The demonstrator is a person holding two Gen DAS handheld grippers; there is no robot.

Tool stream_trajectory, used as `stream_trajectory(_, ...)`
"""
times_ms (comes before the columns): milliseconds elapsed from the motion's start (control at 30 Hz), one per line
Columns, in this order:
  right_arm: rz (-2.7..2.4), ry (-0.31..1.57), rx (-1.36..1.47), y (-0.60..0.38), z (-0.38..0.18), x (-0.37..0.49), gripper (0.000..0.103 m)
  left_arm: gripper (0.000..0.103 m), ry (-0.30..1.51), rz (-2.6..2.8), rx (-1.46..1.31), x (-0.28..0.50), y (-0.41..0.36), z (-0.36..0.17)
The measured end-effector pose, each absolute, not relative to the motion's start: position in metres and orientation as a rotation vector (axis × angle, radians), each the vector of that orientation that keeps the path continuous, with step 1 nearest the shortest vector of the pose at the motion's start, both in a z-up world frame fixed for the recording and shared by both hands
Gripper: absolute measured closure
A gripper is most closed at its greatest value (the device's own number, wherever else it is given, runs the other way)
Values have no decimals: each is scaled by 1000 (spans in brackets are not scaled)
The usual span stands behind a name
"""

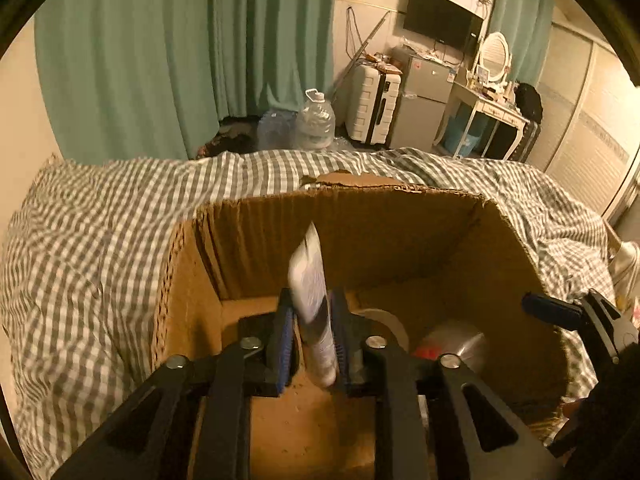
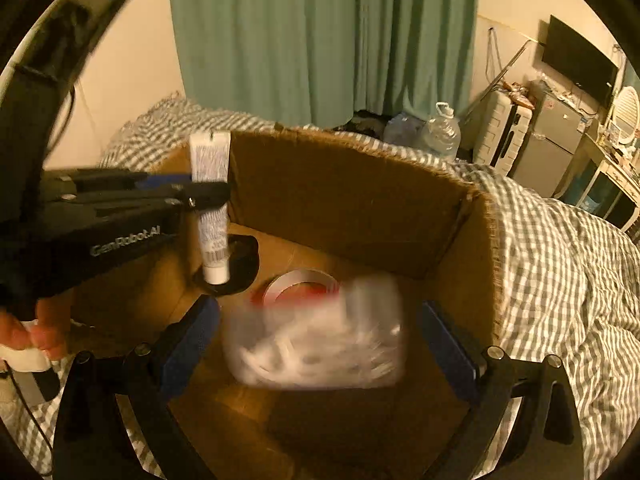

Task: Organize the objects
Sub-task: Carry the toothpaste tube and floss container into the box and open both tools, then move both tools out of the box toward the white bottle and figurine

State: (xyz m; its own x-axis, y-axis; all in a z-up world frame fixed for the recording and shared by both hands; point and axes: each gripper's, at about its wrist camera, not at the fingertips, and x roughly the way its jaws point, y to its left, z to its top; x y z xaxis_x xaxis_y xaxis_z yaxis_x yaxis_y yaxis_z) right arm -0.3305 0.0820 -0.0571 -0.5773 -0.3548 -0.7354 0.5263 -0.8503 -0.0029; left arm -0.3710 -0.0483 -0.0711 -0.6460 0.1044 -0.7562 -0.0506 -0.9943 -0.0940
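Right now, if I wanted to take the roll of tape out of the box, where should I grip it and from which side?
The tape roll lies flat on the cardboard box floor, ring hole facing up. Come from above and pinch the far wall of the ring, one finger in the hole, one outside. The clear bag covers its near side, between the open right claw fingers.
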Motion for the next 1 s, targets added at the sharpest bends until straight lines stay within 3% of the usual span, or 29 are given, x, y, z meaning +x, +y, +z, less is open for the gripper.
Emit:
stream_trajectory(33,-2399,303,1050,82,-57,-330,2,69,-90,2778,-1286,-367,-49,-71)
stream_trajectory(133,-2418,278,1051,89,-48,-321,2,24,-38,2818,-1273,-353,-45,-64)
stream_trajectory(533,-2495,313,889,113,30,-239,2,7,67,2956,-953,-264,-19,28)
stream_trajectory(800,-2546,350,738,134,80,-169,2,3,109,3032,-831,-193,-4,79)
stream_trajectory(1000,-2570,385,703,145,87,-127,2,3,91,3095,-814,-146,-5,79)
